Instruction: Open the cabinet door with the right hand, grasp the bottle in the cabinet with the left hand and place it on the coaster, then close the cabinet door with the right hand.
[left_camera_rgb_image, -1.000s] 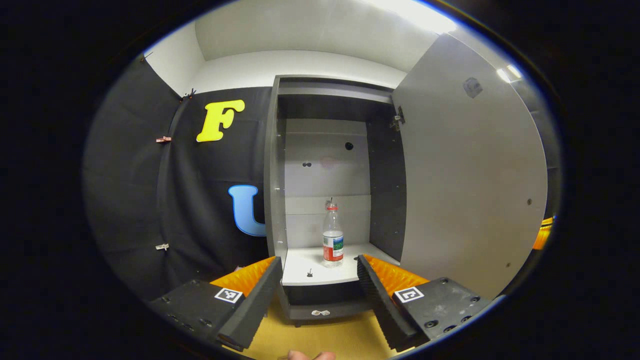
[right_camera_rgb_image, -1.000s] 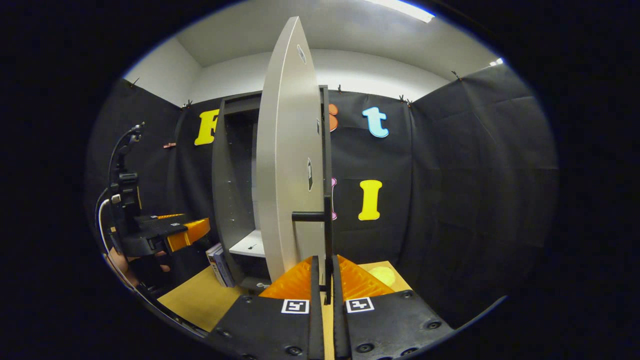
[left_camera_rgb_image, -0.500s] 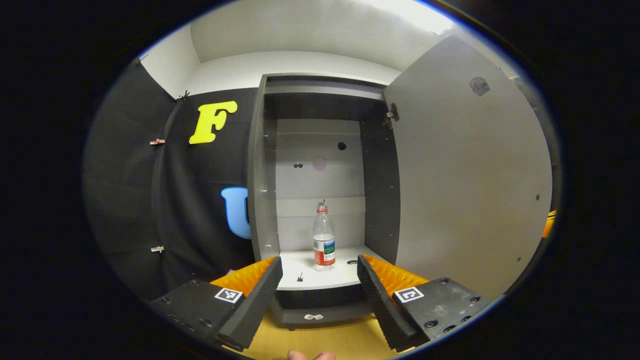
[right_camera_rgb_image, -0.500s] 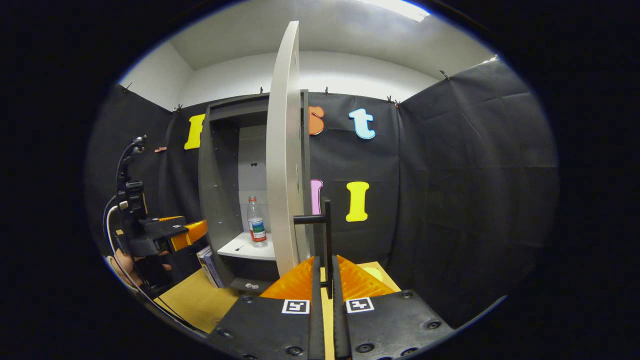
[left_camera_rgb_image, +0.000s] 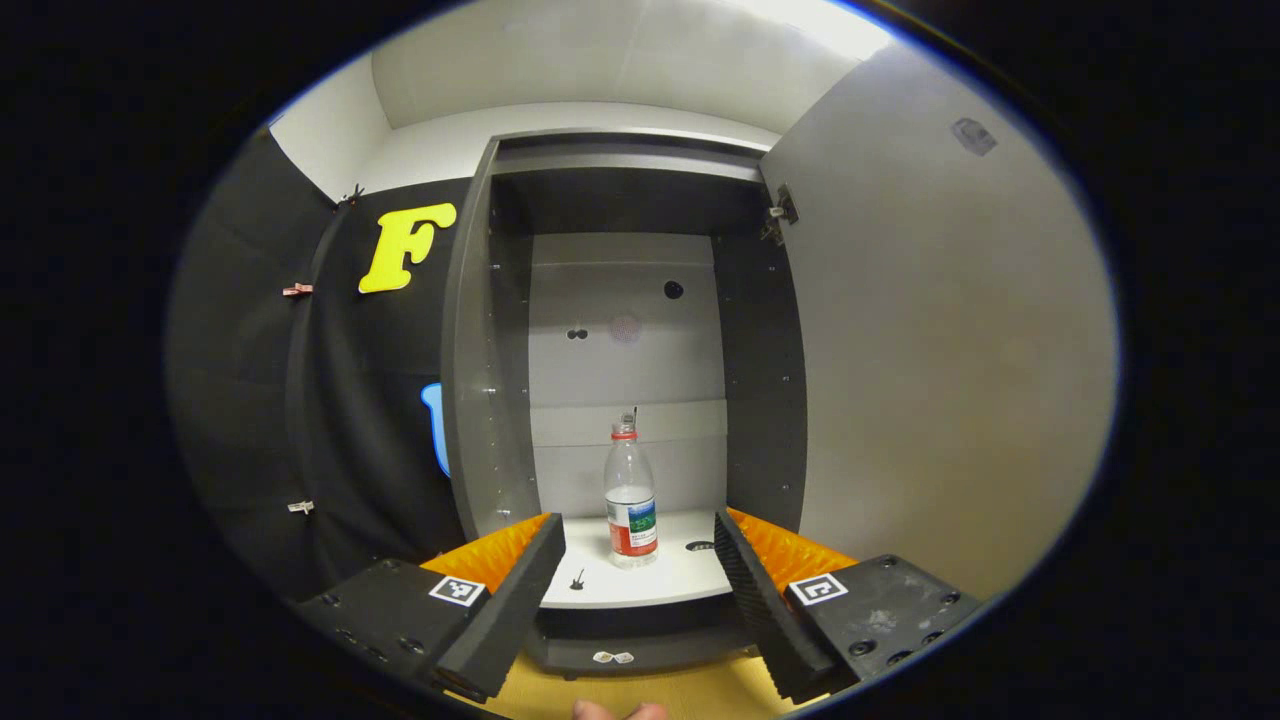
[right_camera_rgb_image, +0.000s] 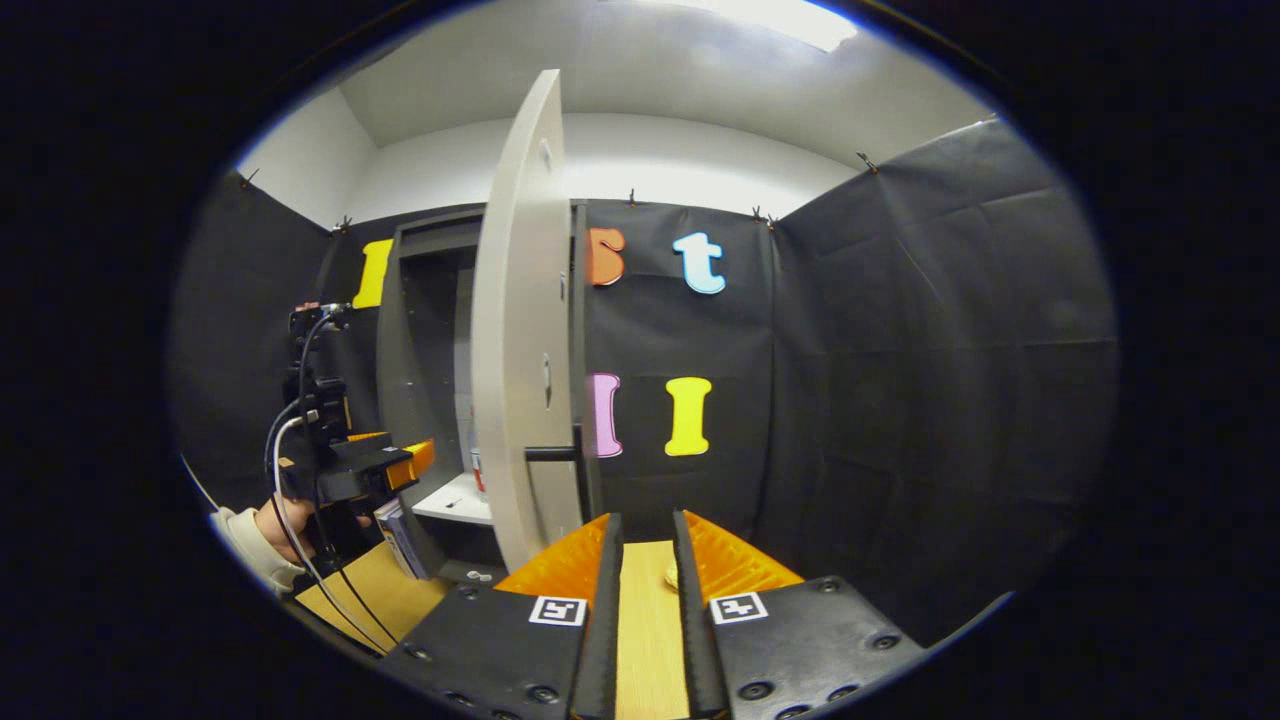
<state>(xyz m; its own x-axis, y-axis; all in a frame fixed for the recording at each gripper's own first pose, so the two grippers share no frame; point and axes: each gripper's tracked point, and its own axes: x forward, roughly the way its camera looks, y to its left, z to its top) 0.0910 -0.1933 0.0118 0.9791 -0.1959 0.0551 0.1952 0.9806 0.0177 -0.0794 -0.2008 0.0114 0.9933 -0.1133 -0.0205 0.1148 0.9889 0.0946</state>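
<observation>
While both hand-held grippers gape empty, clear red-capped bottle (left_camera_rgb_image: 630, 497) stands upright.

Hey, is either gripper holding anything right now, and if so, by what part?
Nothing is held. The left gripper is open, short of the bottle on the cabinet shelf. The right gripper is open, off the door handle.

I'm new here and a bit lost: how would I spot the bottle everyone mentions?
Find the tall grey cabinet with its door swung open. On its white shelf stands an upright clear plastic bottle; the red cap and red-and-green label set it apart.
</observation>
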